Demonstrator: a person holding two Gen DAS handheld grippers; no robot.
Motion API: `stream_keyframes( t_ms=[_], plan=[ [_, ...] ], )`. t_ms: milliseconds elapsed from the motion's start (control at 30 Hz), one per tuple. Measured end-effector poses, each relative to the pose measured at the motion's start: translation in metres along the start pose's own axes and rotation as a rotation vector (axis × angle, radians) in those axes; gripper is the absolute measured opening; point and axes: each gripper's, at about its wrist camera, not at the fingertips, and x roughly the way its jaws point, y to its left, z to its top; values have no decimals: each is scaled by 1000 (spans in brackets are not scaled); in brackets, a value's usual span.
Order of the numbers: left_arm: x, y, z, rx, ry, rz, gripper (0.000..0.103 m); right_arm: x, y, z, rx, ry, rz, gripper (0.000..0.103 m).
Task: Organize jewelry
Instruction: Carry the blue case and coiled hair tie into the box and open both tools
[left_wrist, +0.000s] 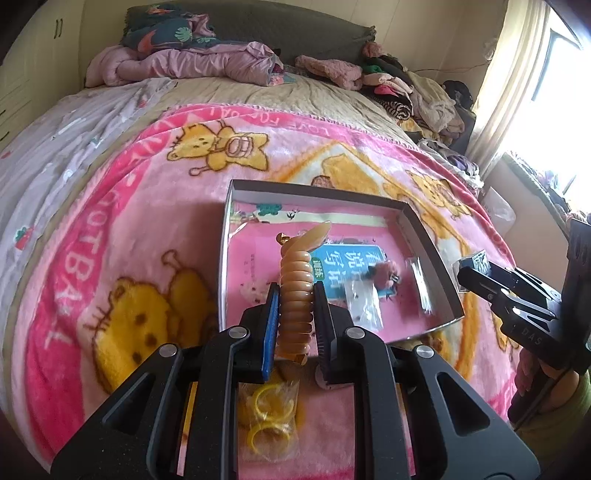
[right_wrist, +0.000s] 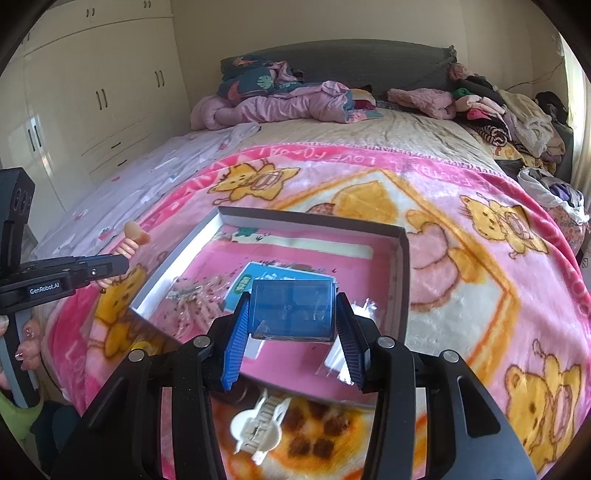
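The left gripper (left_wrist: 295, 295) fingers clamp an amber ribbed spiral hair clip (left_wrist: 297, 291); the right gripper (right_wrist: 291, 325) fingers hold a translucent blue plastic box (right_wrist: 291, 308). Either smooth piece may slip and miss the shallow white-walled cardboard tray (right_wrist: 400, 277) ahead.

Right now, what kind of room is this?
A bedroom, most likely: a large bed spread with a pink cartoon blanket, built-in wardrobes along the wall, and clothes heaped by the headboard.

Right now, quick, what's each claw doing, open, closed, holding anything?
Left claw: closed on the amber hair clip.
Right claw: closed on the blue box.
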Motion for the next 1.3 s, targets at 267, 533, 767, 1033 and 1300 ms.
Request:
stream_keyframes(
  t_ms=[267, 533, 767, 1033, 1300],
  plan=[
    [18, -15, 6, 21, 17, -24, 11, 7, -19, 5, 26, -6, -25, 43],
    [47, -30, 11, 55, 48, -56, 11, 18, -33, 7, 41, 8, -48, 43],
    [74, -41, 8, 80, 86, -71, 11, 30, -47, 5, 62, 34, -67, 43],
    [100, -46, 1, 100, 127, -75, 11, 40, -50, -1, 68, 66, -72, 43],
    [117, -48, 2, 106, 142, -79, 11, 53, -49, -11, 69, 111, -67, 43]
  ],
)
